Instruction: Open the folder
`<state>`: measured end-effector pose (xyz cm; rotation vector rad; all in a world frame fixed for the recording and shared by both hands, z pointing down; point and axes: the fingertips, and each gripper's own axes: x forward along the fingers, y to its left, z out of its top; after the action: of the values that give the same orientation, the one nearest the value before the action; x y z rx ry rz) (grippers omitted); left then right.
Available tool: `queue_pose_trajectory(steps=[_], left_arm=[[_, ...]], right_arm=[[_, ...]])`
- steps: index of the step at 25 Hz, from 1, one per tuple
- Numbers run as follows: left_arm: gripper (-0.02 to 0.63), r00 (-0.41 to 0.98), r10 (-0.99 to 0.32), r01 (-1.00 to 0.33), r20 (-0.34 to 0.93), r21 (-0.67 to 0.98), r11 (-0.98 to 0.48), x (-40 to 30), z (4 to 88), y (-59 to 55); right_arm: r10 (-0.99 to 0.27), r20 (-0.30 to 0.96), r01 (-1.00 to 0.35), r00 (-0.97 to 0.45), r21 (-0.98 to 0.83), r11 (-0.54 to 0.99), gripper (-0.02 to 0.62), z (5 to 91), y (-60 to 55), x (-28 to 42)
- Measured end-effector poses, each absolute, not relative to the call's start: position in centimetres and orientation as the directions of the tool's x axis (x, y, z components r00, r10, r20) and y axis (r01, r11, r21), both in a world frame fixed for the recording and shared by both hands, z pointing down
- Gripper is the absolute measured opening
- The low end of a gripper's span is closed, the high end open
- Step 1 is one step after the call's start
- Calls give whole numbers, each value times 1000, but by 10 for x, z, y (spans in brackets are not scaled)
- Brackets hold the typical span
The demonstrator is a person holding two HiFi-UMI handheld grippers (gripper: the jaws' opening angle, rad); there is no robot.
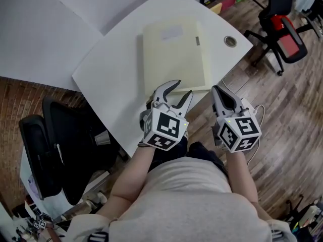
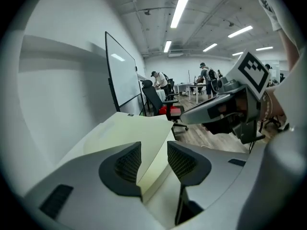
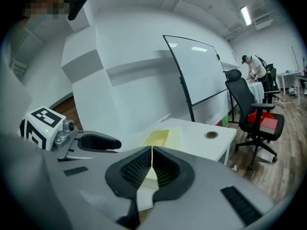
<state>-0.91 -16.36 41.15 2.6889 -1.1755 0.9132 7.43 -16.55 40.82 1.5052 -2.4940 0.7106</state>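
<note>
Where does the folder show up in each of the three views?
Head view: folder, upper centre, lying flat.
Left gripper view: folder, lower centre.
Right gripper view: folder, centre, slightly low.
Shared landmark: the black office chair with red on it, in all three views.

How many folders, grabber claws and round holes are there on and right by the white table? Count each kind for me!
cream folder: 1
grippers: 2 (left gripper, right gripper)
cable hole: 1
Total: 4
</note>
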Motion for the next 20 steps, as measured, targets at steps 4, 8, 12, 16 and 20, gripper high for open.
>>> queue_pose_trajectory(steps=[4, 8, 12, 16, 20], left_arm=[[169, 484, -666, -638, 567, -292, -712, -13, 420, -167], [169, 443, -681, -576, 584, -397, -715, -15, 427, -171], [169, 427, -685, -547, 591, -434, -716, -17, 434, -174], [169, 434, -679, -525, 593, -445, -725, -15, 437, -175], [147, 465, -651, -527, 600, -403, -748, -10, 438, -174]], right_arm=[[-797, 360, -865, -485, -331, 377, 23, 414, -166, 72], [-795, 365, -865, -485, -338, 372, 23, 418, -168, 70], [-792, 374, -866, -483, -341, 367, 23, 423, -170, 67], [-775, 398, -864, -490, -335, 375, 23, 435, -172, 61], [-742, 434, -856, -511, -336, 393, 23, 452, -172, 49]])
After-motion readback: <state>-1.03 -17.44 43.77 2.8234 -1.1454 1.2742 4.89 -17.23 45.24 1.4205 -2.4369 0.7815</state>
